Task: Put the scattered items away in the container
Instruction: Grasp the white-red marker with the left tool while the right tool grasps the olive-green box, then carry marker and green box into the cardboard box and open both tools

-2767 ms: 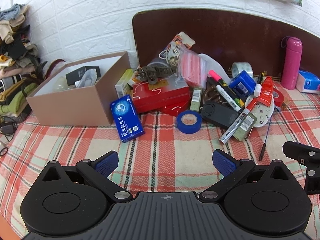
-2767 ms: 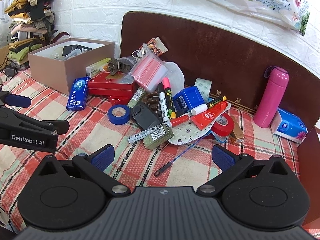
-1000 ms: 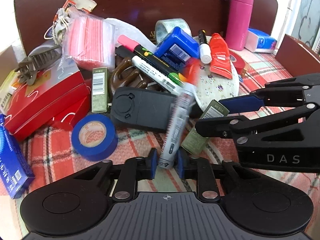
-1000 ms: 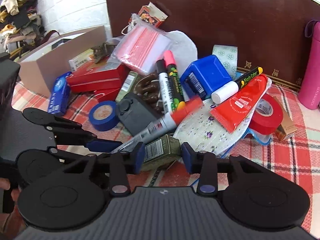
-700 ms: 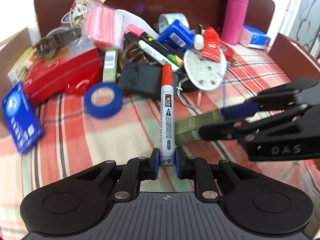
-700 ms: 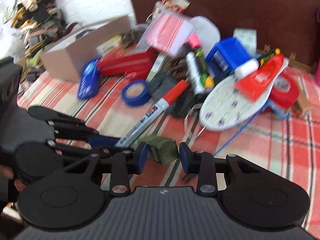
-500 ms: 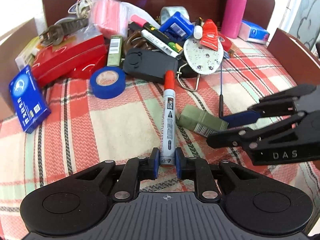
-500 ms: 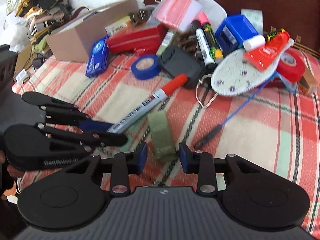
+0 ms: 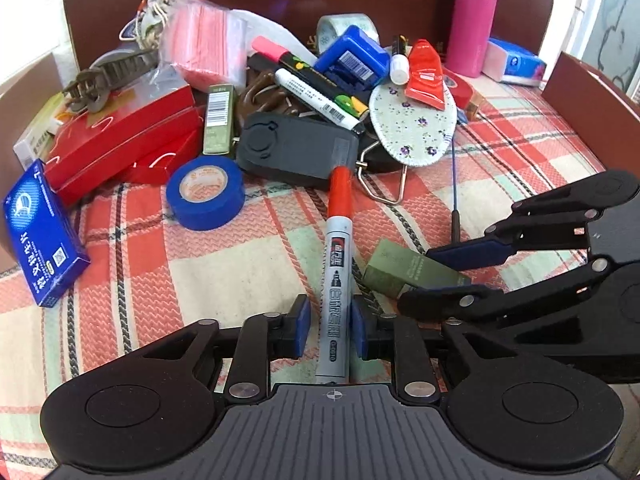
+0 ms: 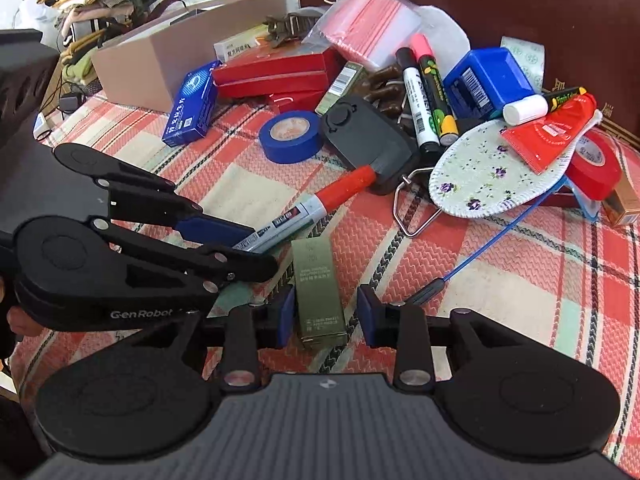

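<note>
Gripping the silver marker [image 9: 335, 280] with our left gripper [image 9: 330, 325], we have closed the jaws onto its barrel, red cap pointing at the pile; its rear end is hidden behind the gripper body. Our right gripper [image 10: 323, 314] has been closing around the olive box [image 10: 320, 294], yet small gaps show beside both pads, so we cannot tell if it is clamped. The cardboard box [image 10: 160, 60] sits far left behind the blue packet [image 10: 192, 104], its contents hard to make out and its far end cut off by the frame
</note>
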